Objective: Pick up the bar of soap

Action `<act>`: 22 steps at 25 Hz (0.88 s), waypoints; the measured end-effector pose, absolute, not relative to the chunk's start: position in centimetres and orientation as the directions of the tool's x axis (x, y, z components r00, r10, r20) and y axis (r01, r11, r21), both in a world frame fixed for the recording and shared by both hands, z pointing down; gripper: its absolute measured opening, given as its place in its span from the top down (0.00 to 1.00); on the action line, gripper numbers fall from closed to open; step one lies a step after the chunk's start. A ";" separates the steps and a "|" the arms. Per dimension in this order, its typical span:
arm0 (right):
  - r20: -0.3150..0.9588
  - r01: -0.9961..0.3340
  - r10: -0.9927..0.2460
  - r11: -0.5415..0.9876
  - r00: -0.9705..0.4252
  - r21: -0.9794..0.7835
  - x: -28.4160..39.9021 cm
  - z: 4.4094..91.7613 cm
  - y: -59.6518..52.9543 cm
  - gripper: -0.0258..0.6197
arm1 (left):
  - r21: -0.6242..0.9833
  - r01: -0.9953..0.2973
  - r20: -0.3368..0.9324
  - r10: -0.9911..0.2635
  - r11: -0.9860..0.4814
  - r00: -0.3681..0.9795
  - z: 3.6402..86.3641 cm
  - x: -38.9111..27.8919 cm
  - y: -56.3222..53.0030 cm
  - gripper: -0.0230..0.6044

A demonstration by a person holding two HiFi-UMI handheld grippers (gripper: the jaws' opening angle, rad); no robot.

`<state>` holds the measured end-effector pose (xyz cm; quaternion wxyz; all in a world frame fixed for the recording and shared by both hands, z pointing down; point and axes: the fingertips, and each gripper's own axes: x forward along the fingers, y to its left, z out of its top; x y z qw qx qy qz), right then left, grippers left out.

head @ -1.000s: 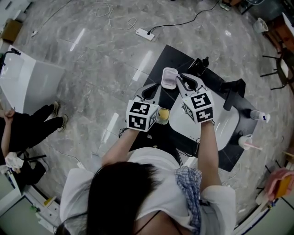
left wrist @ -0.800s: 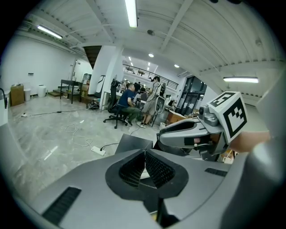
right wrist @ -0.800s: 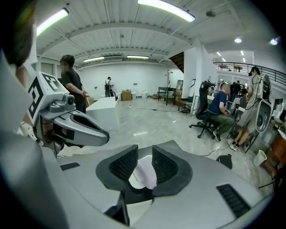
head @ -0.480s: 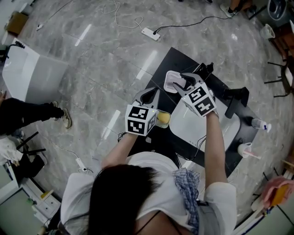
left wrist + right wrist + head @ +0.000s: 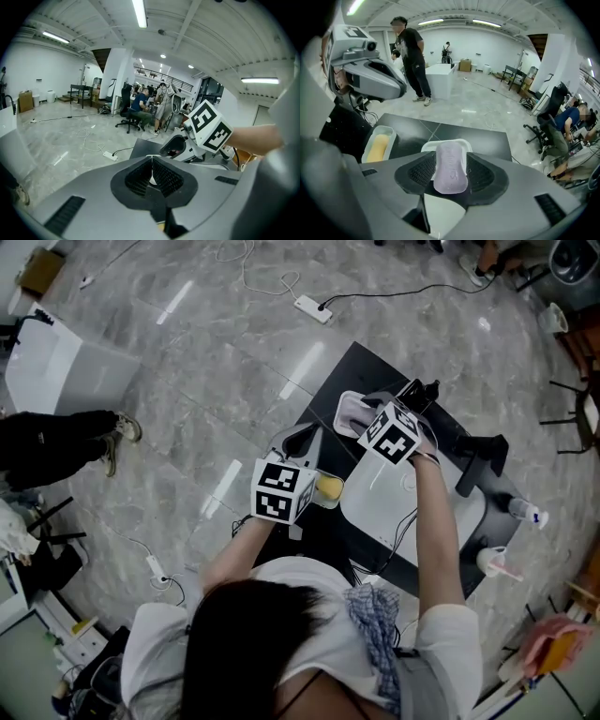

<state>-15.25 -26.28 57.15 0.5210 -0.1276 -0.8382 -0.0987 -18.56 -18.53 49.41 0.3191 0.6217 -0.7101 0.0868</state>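
A lilac bar of soap point(image 5: 450, 168) lies in a white dish point(image 5: 461, 142) on the black table point(image 5: 339, 371). My right gripper point(image 5: 451, 161) points steeply down over it. Its jaws have just been opening and stand on either side of the bar; I see no squeeze on it. In the head view the right gripper point(image 5: 367, 418) covers the dish point(image 5: 347, 407), so the bar is hidden there. My left gripper point(image 5: 300, 439) hovers beside it to the left, its pads point(image 5: 145, 176) closed together with nothing in them.
A yellow soap point(image 5: 329, 487) sits in a clear tray point(image 5: 370, 149) near the left gripper. A white basin point(image 5: 394, 507) with a black faucet point(image 5: 478, 454) fills the table's right side. A power strip point(image 5: 312, 307) and cables lie on the floor. A person point(image 5: 56, 442) stands at the left.
The right gripper has dropped onto the white dish and rolled its wrist, and its jaws went from shut to spread. The left gripper has barely moved.
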 end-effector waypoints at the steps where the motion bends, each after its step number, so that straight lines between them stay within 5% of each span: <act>1: 0.903 0.318 0.107 0.947 -0.415 0.035 -15.3 57.5 -26.5 0.64 | 0.272 -0.937 0.562 -0.826 0.218 -0.028 49.4 -18.7 -18.5 0.94; 22: 0.968 0.471 0.123 0.882 -0.220 -0.006 -15.4 60.9 -25.9 0.63 | 0.275 -0.911 0.576 -0.811 0.309 -0.101 50.0 -20.8 -17.3 0.94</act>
